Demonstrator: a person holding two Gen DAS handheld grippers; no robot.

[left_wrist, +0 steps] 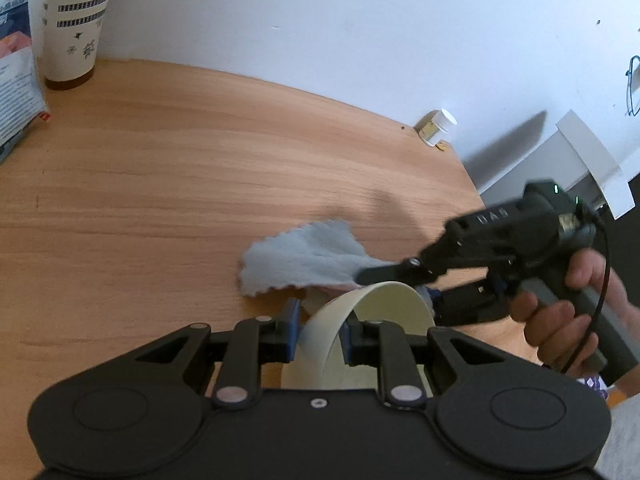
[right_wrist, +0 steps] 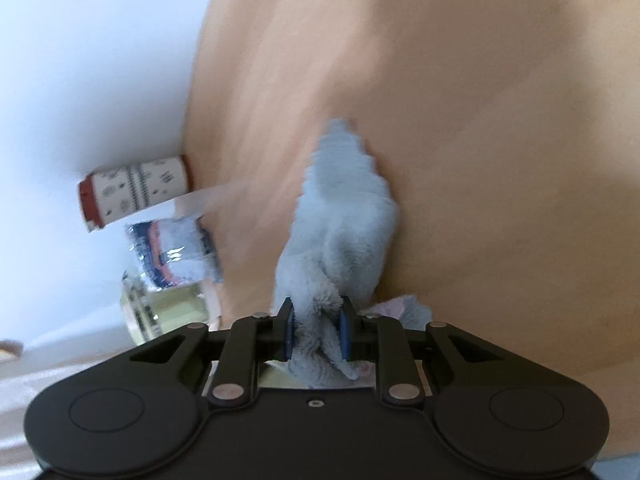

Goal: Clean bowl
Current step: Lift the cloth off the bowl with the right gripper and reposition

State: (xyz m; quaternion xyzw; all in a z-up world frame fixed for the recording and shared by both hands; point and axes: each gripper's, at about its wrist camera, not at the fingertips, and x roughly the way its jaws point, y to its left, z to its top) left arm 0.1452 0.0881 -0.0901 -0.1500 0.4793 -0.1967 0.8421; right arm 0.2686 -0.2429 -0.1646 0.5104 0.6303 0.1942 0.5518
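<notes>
In the left wrist view a cream bowl (left_wrist: 384,304) stands tilted on edge just above the wooden table (left_wrist: 160,168). My left gripper (left_wrist: 320,322) is shut on its rim, one blue pad on each side of the wall. A light-blue fluffy cloth (left_wrist: 304,256) hangs over the table just beyond the bowl's upper rim. My right gripper (left_wrist: 374,274) comes in from the right, held by a hand (left_wrist: 560,320), and is shut on that cloth. The right wrist view, blurred and rolled, shows the cloth (right_wrist: 344,208) bunched between the right gripper's (right_wrist: 316,330) blue pads.
A patterned paper cup (left_wrist: 76,20) and a printed packet (left_wrist: 16,72) stand at the table's far left. A small white-capped bottle (left_wrist: 436,126) sits against the wall near the right corner. White furniture (left_wrist: 592,160) lies past the table's right edge. A glass jar (right_wrist: 168,312) shows beside the packet.
</notes>
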